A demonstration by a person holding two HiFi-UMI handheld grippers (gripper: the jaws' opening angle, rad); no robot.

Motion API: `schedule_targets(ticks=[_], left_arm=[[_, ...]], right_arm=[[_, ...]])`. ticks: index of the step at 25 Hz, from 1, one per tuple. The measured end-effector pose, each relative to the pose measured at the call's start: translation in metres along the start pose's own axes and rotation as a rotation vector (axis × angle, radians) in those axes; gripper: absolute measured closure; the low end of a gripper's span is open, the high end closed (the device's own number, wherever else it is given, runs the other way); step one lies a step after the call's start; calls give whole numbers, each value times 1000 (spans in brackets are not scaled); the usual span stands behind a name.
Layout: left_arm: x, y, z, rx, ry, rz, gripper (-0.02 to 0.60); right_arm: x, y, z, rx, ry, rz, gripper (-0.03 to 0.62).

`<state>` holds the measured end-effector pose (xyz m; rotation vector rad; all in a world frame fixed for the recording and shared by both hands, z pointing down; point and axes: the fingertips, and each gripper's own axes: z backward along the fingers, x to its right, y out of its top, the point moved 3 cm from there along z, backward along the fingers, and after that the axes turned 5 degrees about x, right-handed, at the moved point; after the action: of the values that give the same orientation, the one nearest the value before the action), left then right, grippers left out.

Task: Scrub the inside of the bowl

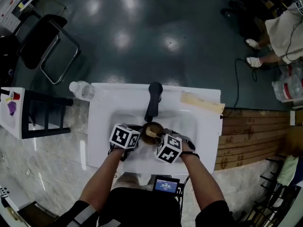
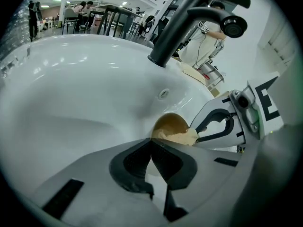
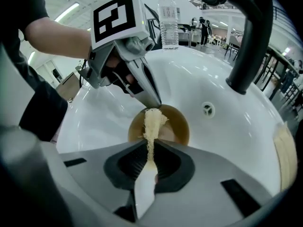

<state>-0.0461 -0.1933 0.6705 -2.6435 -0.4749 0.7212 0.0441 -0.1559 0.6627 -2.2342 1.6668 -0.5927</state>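
A small brown bowl [image 1: 150, 128] lies tilted in the white sink basin [image 1: 189, 122], below the faucet. My left gripper [image 1: 140, 135] is shut on the bowl's near-left rim; the right gripper view shows its tips [image 3: 154, 100] pinching that edge. My right gripper [image 3: 151, 150] is shut on a pale yellow scrub pad [image 3: 151, 124]. The pad's far end reaches into the bowl [image 3: 177, 124]. In the left gripper view the bowl [image 2: 170, 123] and the pad [image 2: 179, 137] sit just past my closed jaws, with the right gripper [image 2: 222, 124] coming in from the right.
A black faucet [image 1: 153, 98] arches over the basin, above the drain [image 3: 207, 109]. A clear plastic bottle [image 1: 81, 90] lies at the sink's back left corner and a tan board [image 1: 201, 103] at its back right. A small screen [image 1: 165, 185] is at the front edge. A black chair [image 1: 45, 46] stands far left.
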Motion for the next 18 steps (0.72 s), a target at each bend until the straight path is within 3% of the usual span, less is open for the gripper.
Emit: schedule_targets(ticks=[18], left_arm=[[10,2,3,-27,-22,-43,572]], right_arm=[[43,12,6,19,-314,156,555]])
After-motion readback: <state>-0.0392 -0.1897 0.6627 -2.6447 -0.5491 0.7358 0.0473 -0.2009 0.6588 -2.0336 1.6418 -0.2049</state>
